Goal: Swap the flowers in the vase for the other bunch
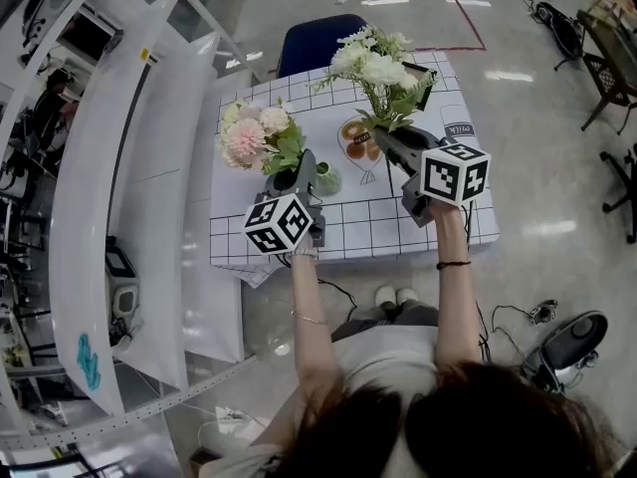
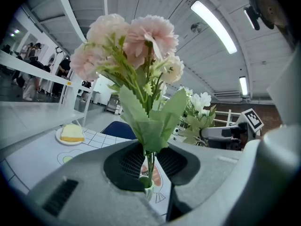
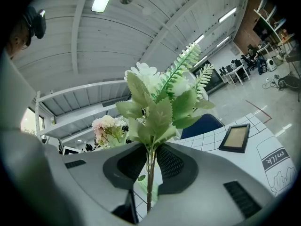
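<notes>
Flowers in both hand-held grippers, raised over a table (image 1: 398,222) covered by a white cloth with a black grid. Left hand-held gripper (image 1: 302,164) clamped on the thin green stems of the pink bunch (image 1: 254,135), jaws nearly together and the stems pinched between the ribbed pads just below the lowest leaves. Holds that bunch upright, blooms over the table's left part. Low between those jaws in the left gripper view, a small pale green vase (image 1: 327,179) standing upright on the cloth near the middle of the table. Stem ends right at its mouth, inside or just above it not possible to tell.

Right hand-held gripper (image 1: 384,139) likewise closed on stems, those of the white bunch (image 1: 376,68) with its fern sprigs and broad serrated leaves. Stems running down between the pads and ending above the cloth. Carries this bunch upright over the table's far right part, to the right of the vase and of the pink bunch.

Behind the white bunch, a dark picture frame (image 3: 236,138) lying flat on the cloth. Off to the left in the left gripper view, a plate (image 2: 70,142) with a pale yellow slice on it. Beyond the table's far edge, a blue chair (image 1: 314,43). Printed on the cloth, a drawing beside the vase and the word "milk" at the right.
</notes>
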The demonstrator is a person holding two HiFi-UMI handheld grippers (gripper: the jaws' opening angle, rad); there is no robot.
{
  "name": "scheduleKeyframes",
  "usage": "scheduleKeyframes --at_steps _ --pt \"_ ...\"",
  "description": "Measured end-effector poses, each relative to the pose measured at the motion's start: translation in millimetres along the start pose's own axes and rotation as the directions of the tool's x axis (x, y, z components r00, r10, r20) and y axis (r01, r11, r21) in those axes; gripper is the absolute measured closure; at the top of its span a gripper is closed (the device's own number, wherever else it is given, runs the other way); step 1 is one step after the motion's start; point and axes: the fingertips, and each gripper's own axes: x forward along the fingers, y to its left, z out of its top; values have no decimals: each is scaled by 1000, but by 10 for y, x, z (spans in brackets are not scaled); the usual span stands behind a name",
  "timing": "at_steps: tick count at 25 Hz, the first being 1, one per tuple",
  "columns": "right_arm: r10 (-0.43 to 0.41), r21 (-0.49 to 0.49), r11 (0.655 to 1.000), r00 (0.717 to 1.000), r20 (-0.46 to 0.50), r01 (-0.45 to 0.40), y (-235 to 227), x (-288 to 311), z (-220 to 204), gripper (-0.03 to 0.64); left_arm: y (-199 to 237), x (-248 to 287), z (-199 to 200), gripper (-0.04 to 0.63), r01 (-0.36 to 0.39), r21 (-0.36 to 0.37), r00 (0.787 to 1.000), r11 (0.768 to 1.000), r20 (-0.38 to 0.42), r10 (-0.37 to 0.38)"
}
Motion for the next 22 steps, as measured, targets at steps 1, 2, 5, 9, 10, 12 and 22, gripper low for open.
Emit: scheduleKeyframes --at_steps 1,2,5,9,10,12,22 --pt "2 -3 1000 1000 1 -2 12 0 11 552 1 -11 29 512 -2 2 1000 1000 6 2" --pt "4 -6 1000 1000 3 -4 23 -1 19 552 0 -22 54 511 -3 5 1000 1000 11 3" --pt "8 -11 1000 1000 5 -8 52 -5 36 552 -5 -54 106 511 -6 12 1000 1000 18 5" --pt "13 -14 1000 1000 8 -13 82 -5 60 552 -20 -85 147 512 -8 15 1000 1000 26 7" --pt "15 -15 1000 1000 9 -15 90 -2 63 552 -23 -93 160 512 -8 16 1000 1000 28 7" --pt "18 -16 1000 1000 7 -18 112 9 64 552 -22 -115 190 512 -9 18 999 1000 34 9" --pt "37 -29 999 999 2 -37 297 67 40 552 35 -340 391 512 -15 21 996 1000 85 13"
